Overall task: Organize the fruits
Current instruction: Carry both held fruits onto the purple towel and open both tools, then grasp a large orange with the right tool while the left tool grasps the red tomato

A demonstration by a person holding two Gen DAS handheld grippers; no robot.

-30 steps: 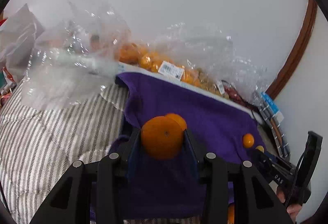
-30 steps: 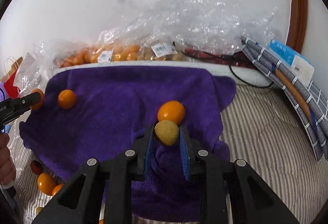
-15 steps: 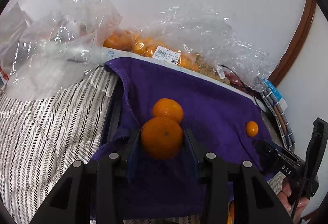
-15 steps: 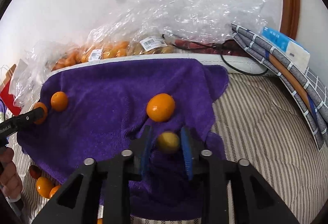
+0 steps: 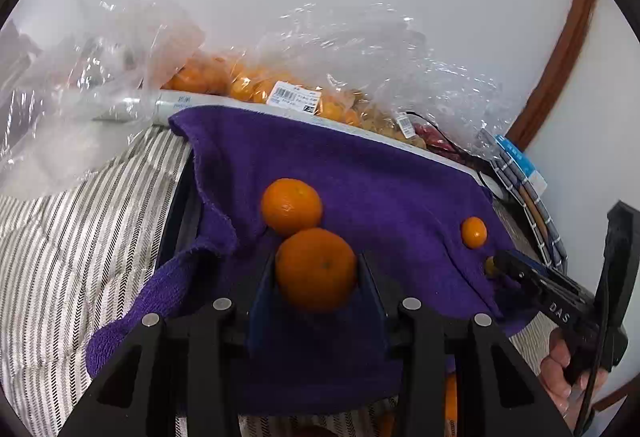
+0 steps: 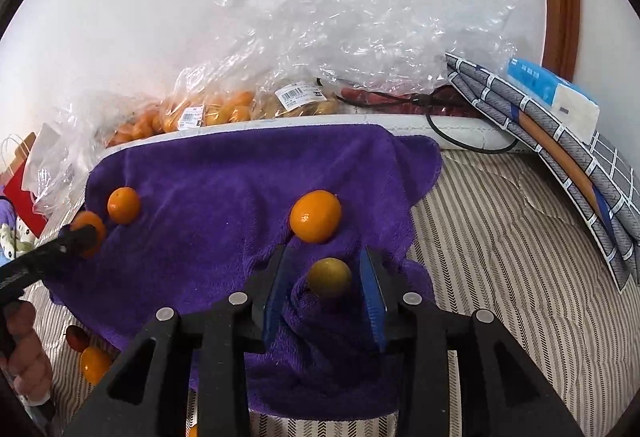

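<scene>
left tongs (image 5: 316, 273) are clenched on an orange (image 5: 316, 269), just near of a second orange (image 5: 291, 205) on the purple towel (image 5: 360, 177). right tongs (image 6: 326, 281) stand released around a small yellow fruit (image 6: 329, 277) lying on the towel. round, smooth fruit likely rolls; pinch across the middle, gently.

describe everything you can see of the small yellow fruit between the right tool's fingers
The small yellow fruit is round, smooth-skinned and dull yellow-green, smaller than the orange fruit just beyond it. It lies on a rumpled fold of the purple towel, which touches it from below. It sits between the blue-padded fingers of the right tool, whose jaws are opening: a gap shows on each side, so neither pad presses it. It looks whole and unmarked; its underside is hidden.
</scene>
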